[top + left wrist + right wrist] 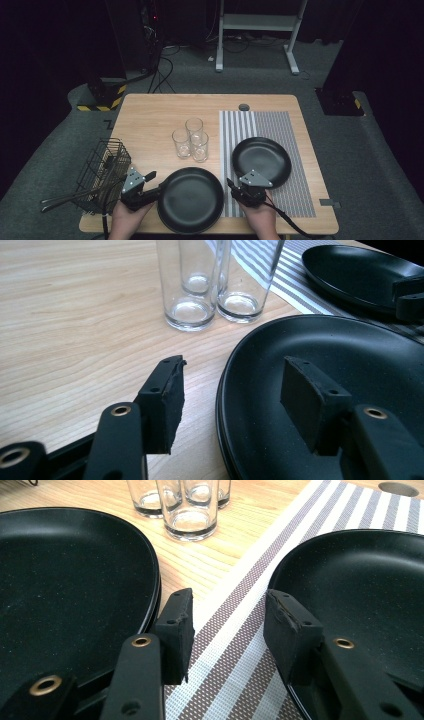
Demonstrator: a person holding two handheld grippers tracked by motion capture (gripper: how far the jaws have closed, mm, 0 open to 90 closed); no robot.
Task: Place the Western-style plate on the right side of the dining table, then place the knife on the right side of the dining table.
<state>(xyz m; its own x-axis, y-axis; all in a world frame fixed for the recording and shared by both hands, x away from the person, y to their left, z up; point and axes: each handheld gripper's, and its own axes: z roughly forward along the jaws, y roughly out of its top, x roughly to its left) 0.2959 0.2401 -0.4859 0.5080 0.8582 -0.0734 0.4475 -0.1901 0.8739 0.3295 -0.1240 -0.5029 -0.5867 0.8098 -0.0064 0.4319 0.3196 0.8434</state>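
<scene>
Two black plates occupy the tabletop point(150, 112). Left hand-held gripper point(232, 385): jaws apart, straddling the near plate's point(191, 200) rim for an edge grip. Right hand-held gripper point(227, 617): jaws apart over the striped placemat point(235, 645), beside the far plate point(261, 161).

2 black grippers, left gripper point(156, 181), right gripper point(231, 184), grey triangular plates, brass rivets, trailing cables

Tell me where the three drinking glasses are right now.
In the high view the glasses cluster mid-table on bare wood, left of the striped placemat and behind the nearer black plate.
</scene>
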